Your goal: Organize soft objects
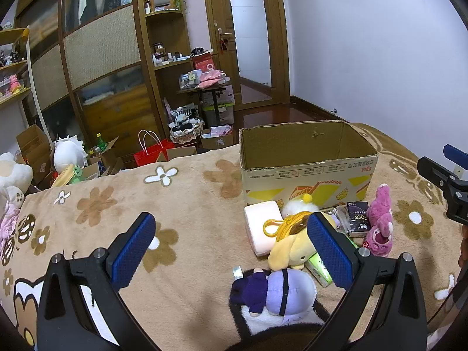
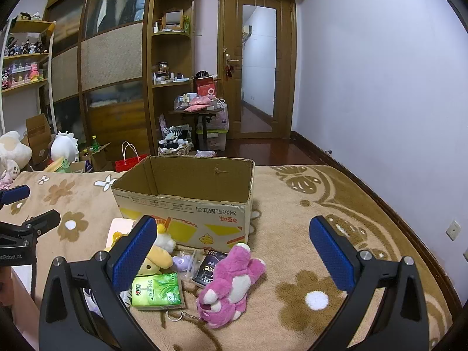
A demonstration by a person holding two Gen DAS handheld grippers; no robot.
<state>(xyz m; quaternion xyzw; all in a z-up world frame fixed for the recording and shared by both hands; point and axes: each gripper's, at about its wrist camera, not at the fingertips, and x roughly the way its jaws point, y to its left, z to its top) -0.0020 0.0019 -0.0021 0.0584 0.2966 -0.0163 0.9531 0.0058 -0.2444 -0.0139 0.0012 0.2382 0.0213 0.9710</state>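
Both the left gripper (image 1: 231,244) and right gripper (image 2: 232,247) hang with jaws spread wide, grasping nothing. The pink plush bear (image 2: 231,283) lies touching a dark packet (image 2: 209,266), so a careless pinch could drag the packet into the open brown cardboard box (image 2: 187,204).

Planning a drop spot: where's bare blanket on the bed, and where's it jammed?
Free: blanket left of the cardboard box, and the stretch between box and wall on its right. Crowded: directly before the box, where pink plush, yellow plush, tissue pack and purple doll cluster.

Home bedroom: blanket-covered bed (image 1: 117,204), wooden wardrobe (image 1: 96,58), door (image 2: 257,67), cluttered shelves (image 2: 172,35).
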